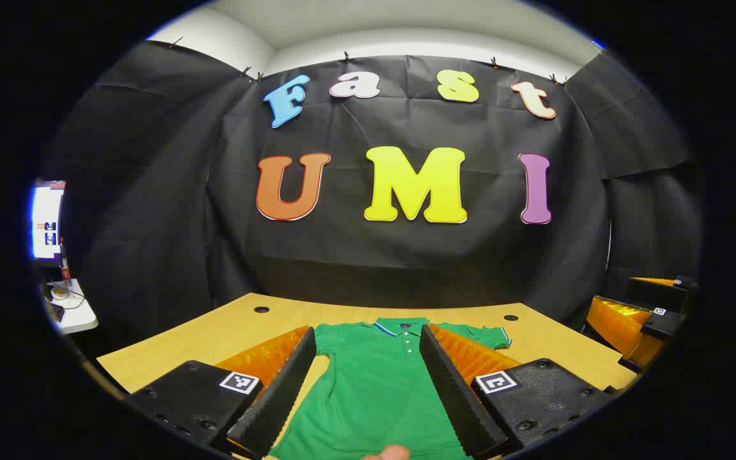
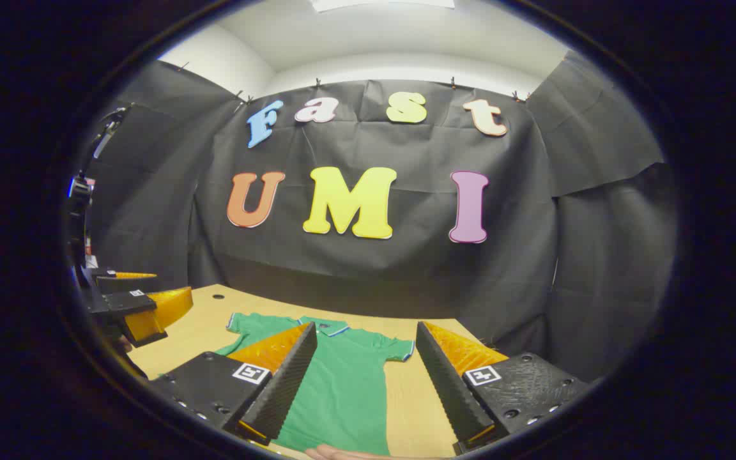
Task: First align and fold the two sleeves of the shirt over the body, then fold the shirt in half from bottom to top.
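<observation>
A green polo shirt (image 1: 377, 383) lies flat on the wooden table (image 1: 240, 322), collar toward the back wall, both short sleeves spread out. My left gripper (image 1: 368, 390) hovers open above the shirt's body, its fingers (image 1: 285, 390) wide apart on either side of the placket. In the right gripper view the same shirt (image 2: 342, 377) shows with its right sleeve (image 2: 397, 350) lying flat. My right gripper (image 2: 361, 390) is open above that side of the shirt. Each gripper shows at the edge of the other's view: the right gripper (image 1: 636, 319), the left gripper (image 2: 131, 306).
The table (image 2: 202, 319) has two round holes (image 1: 261, 310) near its back edge. A small white side table (image 1: 71, 306) with odds and ends stands far left. A fingertip (image 1: 388, 453) shows at the bottom edge.
</observation>
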A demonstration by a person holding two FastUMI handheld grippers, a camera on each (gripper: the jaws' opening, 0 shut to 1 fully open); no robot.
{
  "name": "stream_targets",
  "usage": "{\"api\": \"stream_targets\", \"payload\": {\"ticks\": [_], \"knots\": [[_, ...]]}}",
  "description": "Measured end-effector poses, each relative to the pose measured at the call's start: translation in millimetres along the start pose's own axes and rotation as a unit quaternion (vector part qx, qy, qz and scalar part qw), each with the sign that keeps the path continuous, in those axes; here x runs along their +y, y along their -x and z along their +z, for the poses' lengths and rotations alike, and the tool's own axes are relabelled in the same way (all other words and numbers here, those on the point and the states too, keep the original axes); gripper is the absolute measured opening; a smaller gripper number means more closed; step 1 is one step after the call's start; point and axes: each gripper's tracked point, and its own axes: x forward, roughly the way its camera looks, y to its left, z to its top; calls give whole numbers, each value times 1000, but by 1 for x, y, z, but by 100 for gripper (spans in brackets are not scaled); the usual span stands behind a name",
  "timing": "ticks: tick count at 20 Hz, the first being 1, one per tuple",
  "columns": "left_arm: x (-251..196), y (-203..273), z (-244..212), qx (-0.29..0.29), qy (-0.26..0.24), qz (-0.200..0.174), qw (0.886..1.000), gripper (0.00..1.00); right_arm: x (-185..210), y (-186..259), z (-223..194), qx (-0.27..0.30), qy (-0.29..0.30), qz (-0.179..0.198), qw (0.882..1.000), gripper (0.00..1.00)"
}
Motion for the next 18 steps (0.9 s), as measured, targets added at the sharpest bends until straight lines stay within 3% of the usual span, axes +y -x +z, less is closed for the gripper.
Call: {"api": "stream_targets", "payload": {"ticks": [13,18], "knots": [[8,-27,-30,36,28,10,999,100,5,-7,-22,13,19,-3,1000,95],[7,-30,-30,35,22,10,999,100,4,-13,-33,31,-1,-8,1000,97]]}}
